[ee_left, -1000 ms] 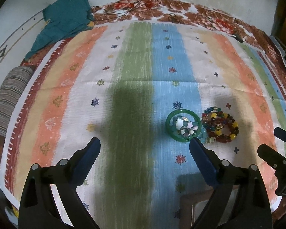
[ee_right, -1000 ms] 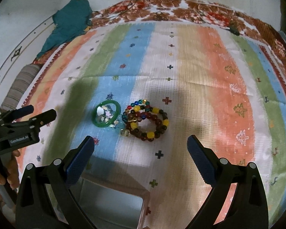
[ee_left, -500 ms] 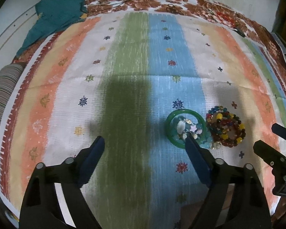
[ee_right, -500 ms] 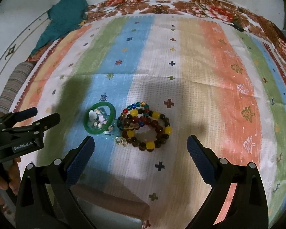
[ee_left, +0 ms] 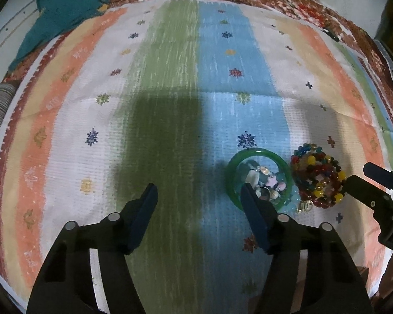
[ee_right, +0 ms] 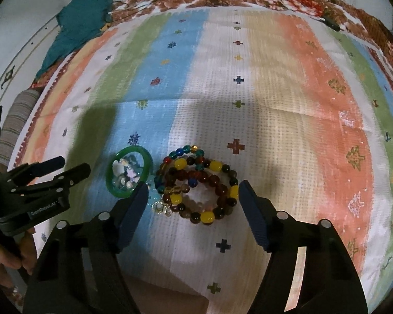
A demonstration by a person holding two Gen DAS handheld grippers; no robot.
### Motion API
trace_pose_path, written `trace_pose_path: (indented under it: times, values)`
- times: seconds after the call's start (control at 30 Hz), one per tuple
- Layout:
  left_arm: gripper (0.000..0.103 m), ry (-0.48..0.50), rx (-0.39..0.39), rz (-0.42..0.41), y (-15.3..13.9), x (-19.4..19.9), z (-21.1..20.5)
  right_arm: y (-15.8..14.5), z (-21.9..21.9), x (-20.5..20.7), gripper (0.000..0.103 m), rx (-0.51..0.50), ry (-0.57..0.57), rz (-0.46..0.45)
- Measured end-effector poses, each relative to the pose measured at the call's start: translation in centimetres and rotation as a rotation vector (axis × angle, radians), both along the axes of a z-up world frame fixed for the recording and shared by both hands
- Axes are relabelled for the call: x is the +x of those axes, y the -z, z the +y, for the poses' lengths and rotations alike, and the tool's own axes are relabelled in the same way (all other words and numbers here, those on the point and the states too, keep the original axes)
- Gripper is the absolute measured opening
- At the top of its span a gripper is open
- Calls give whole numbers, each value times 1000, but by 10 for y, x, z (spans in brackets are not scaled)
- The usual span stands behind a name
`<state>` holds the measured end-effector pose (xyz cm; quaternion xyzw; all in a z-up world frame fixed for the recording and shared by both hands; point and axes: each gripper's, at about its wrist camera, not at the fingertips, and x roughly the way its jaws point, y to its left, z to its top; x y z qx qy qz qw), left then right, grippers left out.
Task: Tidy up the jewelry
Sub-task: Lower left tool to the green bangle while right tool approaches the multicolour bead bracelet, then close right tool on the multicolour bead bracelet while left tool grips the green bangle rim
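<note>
The right gripper (ee_right: 191, 196) is hovering over the pile of beaded bracelets (ee_right: 196, 185) with its fingers (ee_right: 251, 209) spread wide, one on each side of the pile and touching nothing. That placement looks like a setup for closing on the beads, which are lying coiled on the white stripe of the striped bedspread (ee_right: 275, 104) covering the bed. Just to the left of the beads, a green bangle (ee_right: 129, 174) is lying flat with a small heap of shells and pale trinkets (ee_right: 125, 172) gathered inside its ring, as if it were serving as a little fence for them. A clear, glassy charm (ee_right: 161, 206) is sitting at the near edge of the beads, between them and the bangle.

The left gripper (ee_left: 197, 195) is also wide open and holding nothing; its right finger (ee_left: 251, 206) is overlapping the near side of the bangle in its own view, though whether it is touching cannot be told. It seems to be waiting beside the bangle while the right one works.

The beads, charm and bangle are lying close together, so a closing finger could drag the charm or nudge the bangle and scatter the trinkets. A teal cloth (ee_right: 83, 18) is lying well away at the far corner, and a striped roll (ee_right: 15, 120) is sitting at the left edge; neither is in the way.
</note>
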<state>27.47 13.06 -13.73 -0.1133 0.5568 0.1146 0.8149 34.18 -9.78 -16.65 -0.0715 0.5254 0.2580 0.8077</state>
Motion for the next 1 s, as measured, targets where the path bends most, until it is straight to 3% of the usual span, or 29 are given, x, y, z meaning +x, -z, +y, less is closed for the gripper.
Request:
trace_pose_path:
  times: [0.17,0.4,0.57,0.63,0.8,0.9,1.0]
  values:
    - [58,18,-25,14,11,7,-1,12,4,8,53,-7,-2,35]
    - [55,43,-35,28,22,16,-5,23,13,15,45,-17,-10,54]
    - [52,54,-28,46,31,21,-6,31,16,19,36,-22,-7,66]
    - [49,54,-25,50,33,22,-6,31,16,20,27,-24,-6,68]
    - [46,63,5,49,37,25,-10,35,18,22,22,-22,-12,79]
    - [38,78,34,49,39,26,-14,38,19,24,16,-34,-13,79]
    - [16,81,35,41,38,27,-13,39,17,25,12,-34,-11,77]
